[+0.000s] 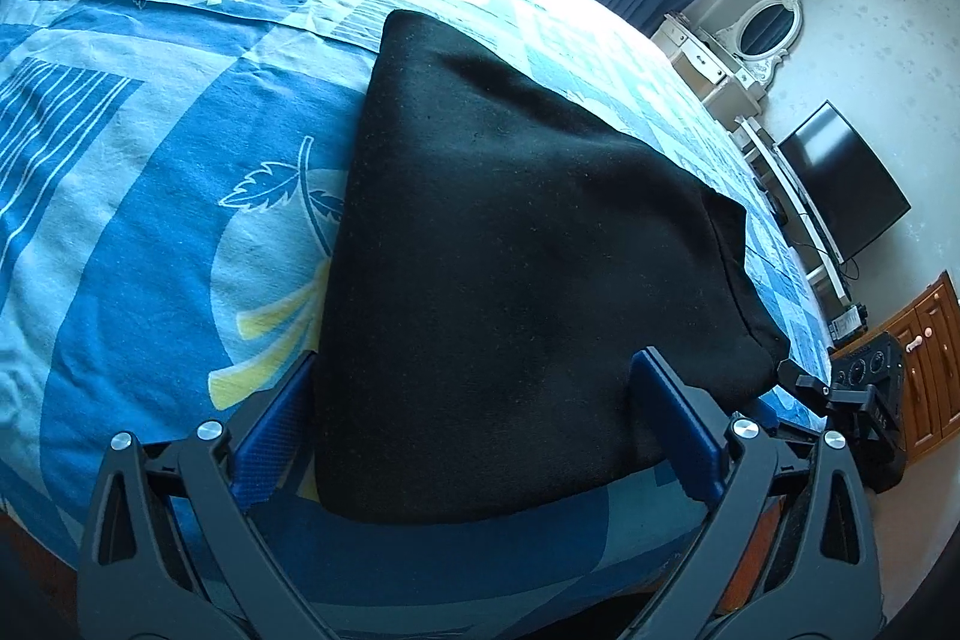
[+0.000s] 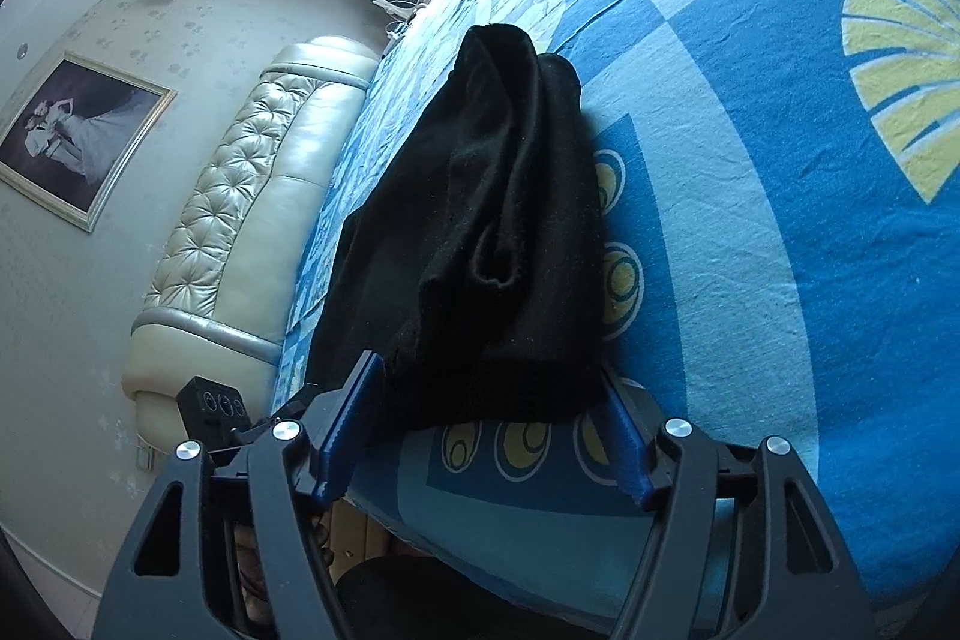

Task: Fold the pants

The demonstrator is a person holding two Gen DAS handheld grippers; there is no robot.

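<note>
I see the black pants folded on the blue patterned bedsheet, their long axis running away from both claws. My left gripper and right gripper stand released, astride the near edge, grasping nothing.

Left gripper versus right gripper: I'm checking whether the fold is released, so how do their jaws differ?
Left gripper jaws gape wider than the right gripper jaws. The left straddles the black pants' broad flat side, the right their bunched end. Both are open, gripping nothing.
</note>
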